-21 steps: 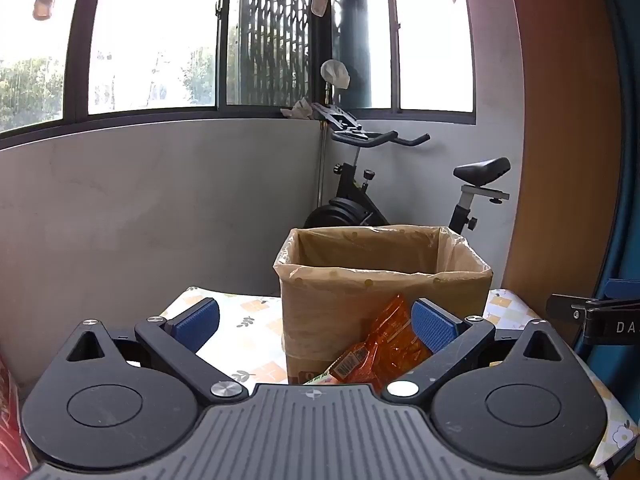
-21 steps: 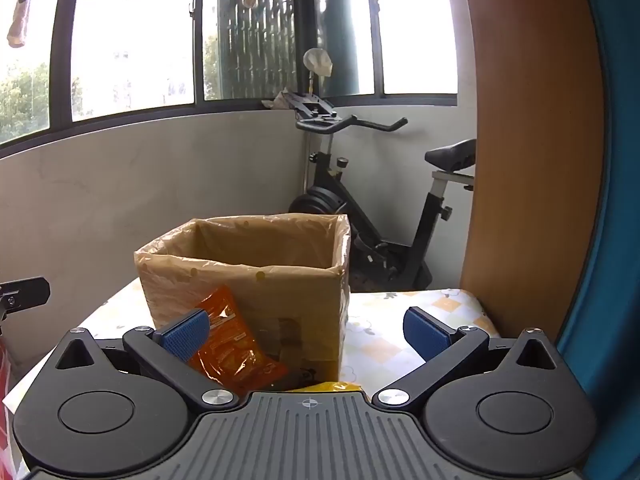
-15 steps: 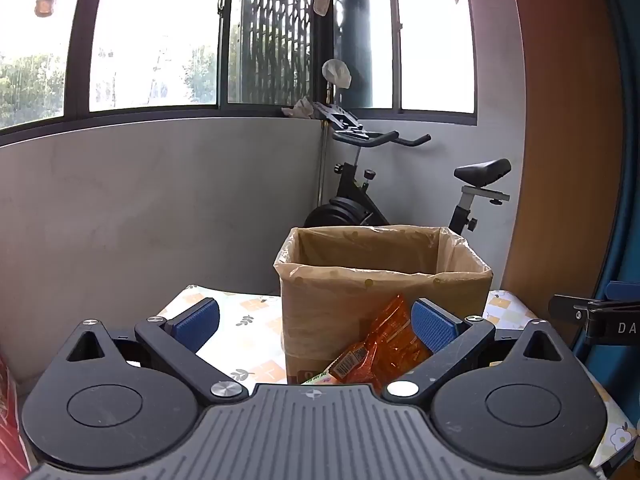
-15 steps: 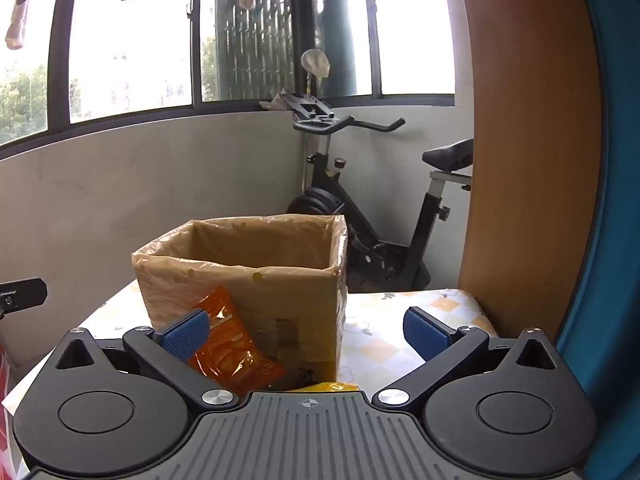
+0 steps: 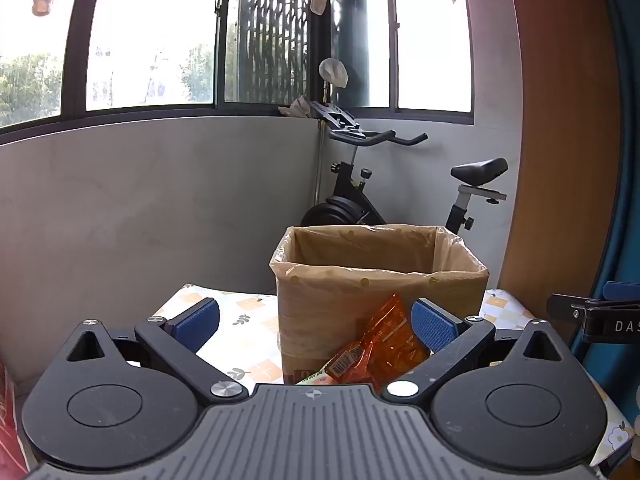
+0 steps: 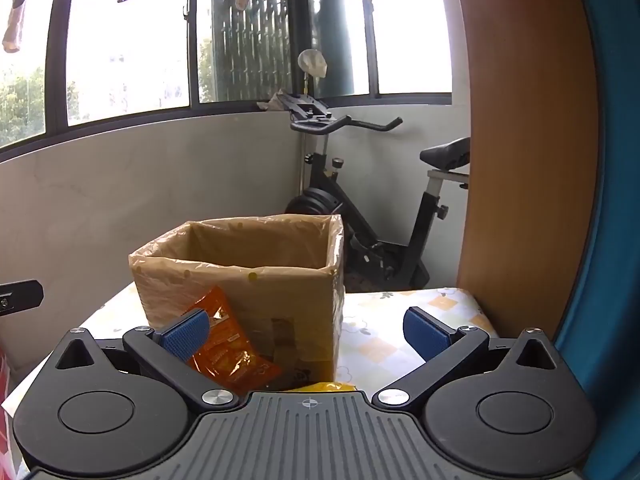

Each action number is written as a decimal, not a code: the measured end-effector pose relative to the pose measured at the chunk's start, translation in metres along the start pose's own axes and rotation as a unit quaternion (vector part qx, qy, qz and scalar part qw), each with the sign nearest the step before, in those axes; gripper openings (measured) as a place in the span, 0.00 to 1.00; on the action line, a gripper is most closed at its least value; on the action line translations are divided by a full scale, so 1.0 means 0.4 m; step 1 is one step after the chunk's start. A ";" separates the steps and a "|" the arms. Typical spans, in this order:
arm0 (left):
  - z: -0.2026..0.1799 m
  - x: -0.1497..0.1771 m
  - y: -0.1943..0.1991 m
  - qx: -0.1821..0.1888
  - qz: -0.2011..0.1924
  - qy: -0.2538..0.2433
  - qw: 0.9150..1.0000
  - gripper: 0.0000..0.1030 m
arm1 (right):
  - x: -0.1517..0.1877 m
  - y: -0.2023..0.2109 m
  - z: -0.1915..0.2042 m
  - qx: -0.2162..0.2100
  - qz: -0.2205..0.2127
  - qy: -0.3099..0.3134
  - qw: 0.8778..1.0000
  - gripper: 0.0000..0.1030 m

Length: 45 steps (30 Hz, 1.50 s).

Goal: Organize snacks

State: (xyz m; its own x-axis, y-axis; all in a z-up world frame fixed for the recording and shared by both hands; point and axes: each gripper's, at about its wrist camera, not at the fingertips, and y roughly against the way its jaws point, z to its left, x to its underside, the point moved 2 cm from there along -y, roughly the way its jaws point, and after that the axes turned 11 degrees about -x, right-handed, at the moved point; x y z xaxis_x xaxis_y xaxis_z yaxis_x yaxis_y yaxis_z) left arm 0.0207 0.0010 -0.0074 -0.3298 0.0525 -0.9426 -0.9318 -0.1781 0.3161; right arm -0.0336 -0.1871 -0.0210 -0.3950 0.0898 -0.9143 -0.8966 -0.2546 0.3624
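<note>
A cardboard box (image 5: 380,292) lined with clear plastic stands open on the table; it also shows in the right wrist view (image 6: 248,284). An orange snack bag (image 5: 384,344) leans against the box's front, seen too in the right wrist view (image 6: 228,348). My left gripper (image 5: 316,320) is open and empty, the bag just inside its right finger. My right gripper (image 6: 304,328) is open and empty, the bag behind its left finger. A yellow packet edge (image 6: 324,387) peeks out below the right gripper.
The table has a floral yellow-checked cloth (image 5: 248,320). An exercise bike (image 5: 400,184) stands behind the table by the grey wall. A wooden panel (image 6: 524,160) and blue surface rise at right. A red package (image 5: 8,432) sits at far left. The other gripper (image 5: 600,316) shows at right.
Almost nothing moved. The right wrist view has shifted slightly, so the box sits a little lower and more to the left. Both grippers stay open.
</note>
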 end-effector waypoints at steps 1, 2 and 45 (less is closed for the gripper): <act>-0.001 0.000 -0.001 0.000 0.000 0.000 1.000 1.00 | 0.000 0.000 0.000 0.000 0.000 0.000 1.000 1.00; 0.000 0.001 -0.001 0.000 0.000 0.000 1.000 1.00 | 0.000 0.003 0.000 -0.001 -0.001 0.001 1.000 1.00; -0.004 0.010 -0.007 0.011 0.009 0.007 1.000 1.00 | 0.003 0.001 -0.004 -0.002 0.004 0.000 1.000 1.00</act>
State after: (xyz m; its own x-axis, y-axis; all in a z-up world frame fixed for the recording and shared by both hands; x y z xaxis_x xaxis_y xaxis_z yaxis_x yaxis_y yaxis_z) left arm 0.0222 0.0001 -0.0124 -0.3441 0.0367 -0.9382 -0.9292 -0.1570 0.3347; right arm -0.0342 -0.1886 -0.0222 -0.4027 0.0870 -0.9112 -0.8921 -0.2600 0.3694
